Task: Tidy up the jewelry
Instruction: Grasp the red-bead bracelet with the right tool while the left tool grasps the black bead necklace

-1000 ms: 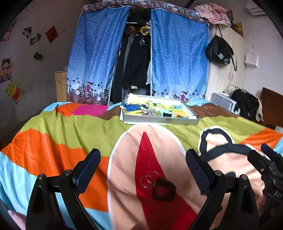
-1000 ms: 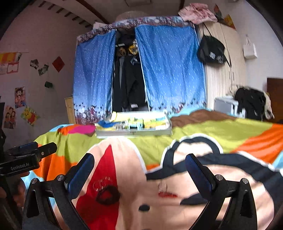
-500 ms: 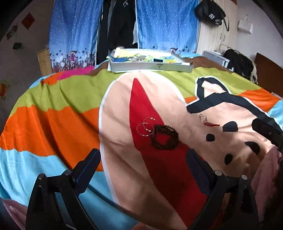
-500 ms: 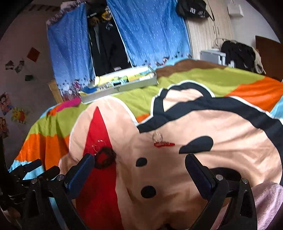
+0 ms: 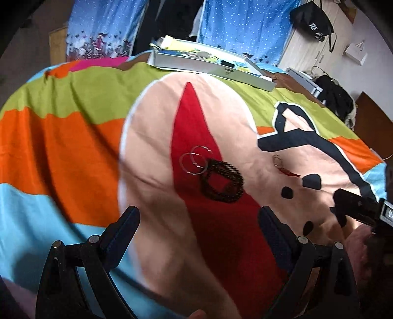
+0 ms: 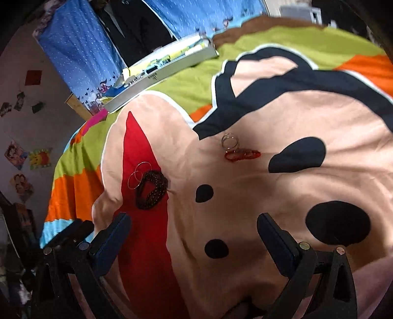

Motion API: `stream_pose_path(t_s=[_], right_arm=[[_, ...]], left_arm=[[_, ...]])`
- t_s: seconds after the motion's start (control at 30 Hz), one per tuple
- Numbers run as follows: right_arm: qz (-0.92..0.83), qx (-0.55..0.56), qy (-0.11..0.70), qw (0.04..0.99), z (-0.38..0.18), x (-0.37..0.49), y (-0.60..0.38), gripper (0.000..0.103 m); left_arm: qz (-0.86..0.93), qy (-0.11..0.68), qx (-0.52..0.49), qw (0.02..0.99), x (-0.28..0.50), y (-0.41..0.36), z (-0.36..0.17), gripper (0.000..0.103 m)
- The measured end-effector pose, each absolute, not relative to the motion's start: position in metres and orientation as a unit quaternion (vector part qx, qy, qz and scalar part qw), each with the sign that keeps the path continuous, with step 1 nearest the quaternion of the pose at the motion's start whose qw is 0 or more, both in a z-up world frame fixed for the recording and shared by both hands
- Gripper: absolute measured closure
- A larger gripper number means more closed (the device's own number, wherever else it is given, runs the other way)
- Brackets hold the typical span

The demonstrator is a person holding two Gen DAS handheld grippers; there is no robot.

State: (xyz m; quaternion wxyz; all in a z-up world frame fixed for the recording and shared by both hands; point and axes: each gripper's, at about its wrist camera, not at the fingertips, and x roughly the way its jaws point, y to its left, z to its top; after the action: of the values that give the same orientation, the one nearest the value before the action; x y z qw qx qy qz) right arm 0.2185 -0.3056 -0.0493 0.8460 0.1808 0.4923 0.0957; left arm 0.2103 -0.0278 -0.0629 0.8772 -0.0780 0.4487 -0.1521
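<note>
Where thin wire hoops [image 5: 194,160] overlap, knobbly dark beads [image 5: 222,182] coil, perhaps doubled

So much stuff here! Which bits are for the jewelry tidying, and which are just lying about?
For the job:
dark beaded bracelet
silver hoops
small rings with red piece
tray

Lying about:
black bag
blue curtains
wall pictures
</note>
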Motion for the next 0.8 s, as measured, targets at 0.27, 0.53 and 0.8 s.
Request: stream_pose_path(t_s=[0.27,0.53,0.8], right_arm=[[0.04,0.155,0.514,0.843,-0.061,0.276,-0.332,0.0],[0.024,0.164,0.554,0.816,-0.104,0.315,-0.344,0.0],[0.032,0.132,0.582,0.802,-0.128,0.328,-0.333,0.031]], left_arm=[[-0.193,0.472,-0.065,0.858,0.248,-0.054,-0.084,0.009],[-0.178,0.508,-0.066,0.84,0.285,-0.062,-0.115,0.014],[-0.211,0.515,-0.057,0.829,0.294,-0.075,-0.13,0.019]])
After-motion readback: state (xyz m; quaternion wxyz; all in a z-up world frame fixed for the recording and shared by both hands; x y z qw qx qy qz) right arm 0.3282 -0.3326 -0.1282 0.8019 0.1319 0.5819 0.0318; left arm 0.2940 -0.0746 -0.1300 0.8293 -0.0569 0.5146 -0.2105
